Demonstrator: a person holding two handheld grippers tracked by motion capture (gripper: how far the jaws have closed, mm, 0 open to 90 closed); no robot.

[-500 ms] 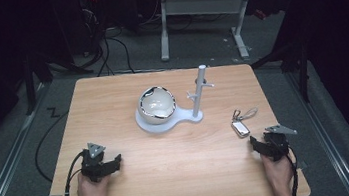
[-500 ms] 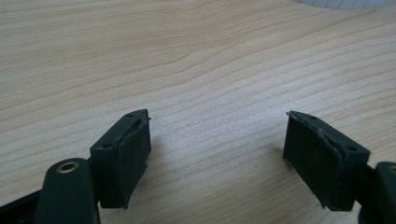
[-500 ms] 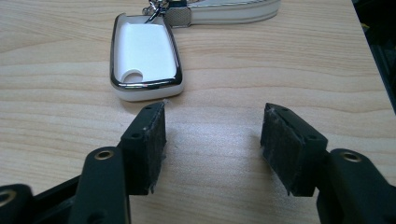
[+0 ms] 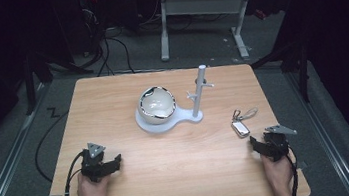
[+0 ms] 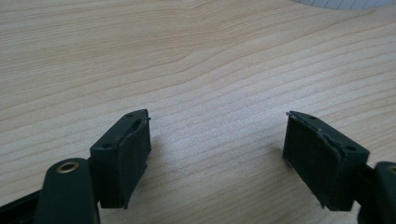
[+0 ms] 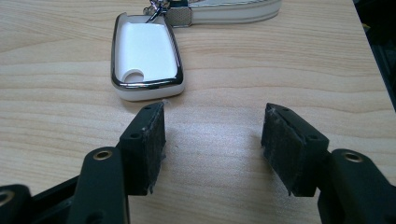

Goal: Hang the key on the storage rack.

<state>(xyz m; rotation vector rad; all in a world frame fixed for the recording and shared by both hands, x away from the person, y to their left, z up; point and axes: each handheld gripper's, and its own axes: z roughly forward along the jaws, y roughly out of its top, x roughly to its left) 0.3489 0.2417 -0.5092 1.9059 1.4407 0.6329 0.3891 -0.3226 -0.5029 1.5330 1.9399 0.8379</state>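
Observation:
A white key fob (image 4: 240, 128) with a chrome rim and a strap lies on the wooden table (image 4: 112, 100) at the right. In the right gripper view the key fob (image 6: 145, 56) rests just beyond the left jaw tip. My right gripper (image 4: 258, 144) sits near the table's front right, open, with bare wood between its jaws (image 6: 212, 140). My left gripper (image 4: 115, 161) rests at the front left, open over bare wood (image 5: 217, 149). A white stand (image 4: 165, 117) at the table's middle carries a white bowl (image 4: 156, 104) and an upright post (image 4: 199, 92) with short pegs.
Beyond the far edge of the table are a dark floor, cables and the legs of another desk (image 4: 202, 11). Black cables trail from both grippers off the front edge. The base of the stand (image 5: 336, 3) shows at the top of the left gripper view.

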